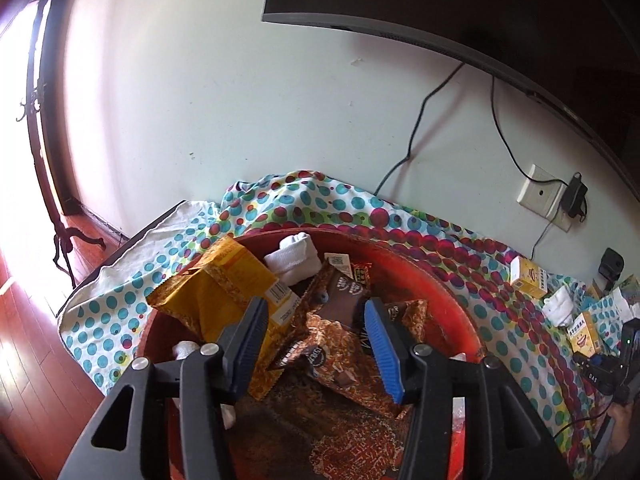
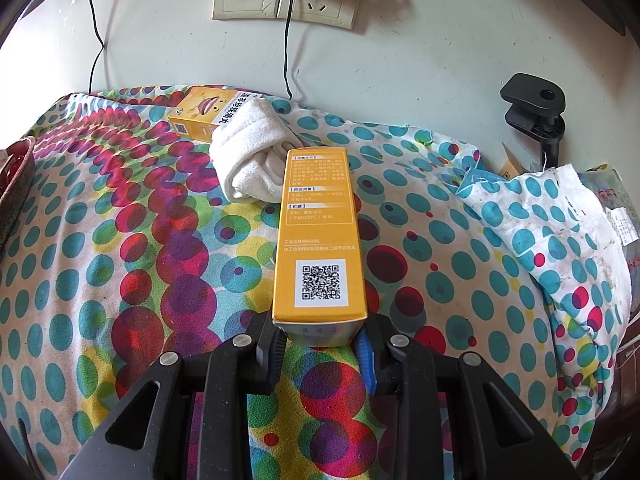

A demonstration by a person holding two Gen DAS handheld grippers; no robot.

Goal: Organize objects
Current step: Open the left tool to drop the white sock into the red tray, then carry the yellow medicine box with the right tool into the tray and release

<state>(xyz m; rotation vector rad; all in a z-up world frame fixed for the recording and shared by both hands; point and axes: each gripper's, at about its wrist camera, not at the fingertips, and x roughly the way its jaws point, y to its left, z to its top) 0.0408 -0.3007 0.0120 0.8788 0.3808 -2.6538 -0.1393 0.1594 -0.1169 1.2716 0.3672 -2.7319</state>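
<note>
Our right gripper [image 2: 323, 344] clamps its fingers on the near end of a yellow box [image 2: 318, 236], which points toward a rolled white sock [image 2: 248, 164] on the dotted cloth [image 2: 120, 240]. Our left gripper [image 1: 316, 344], fingers wide, hovers over the red basin [image 1: 440, 280] of snack packets [image 1: 340, 344].

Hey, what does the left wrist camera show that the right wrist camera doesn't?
Only the left wrist view shows the red basin filled with snack packets, under the open left hand-held gripper.

Only the right wrist view shows the right hand-held gripper shut on a yellow box.

Both show the dotted cloth, a rolled white sock and the wall socket.
</note>
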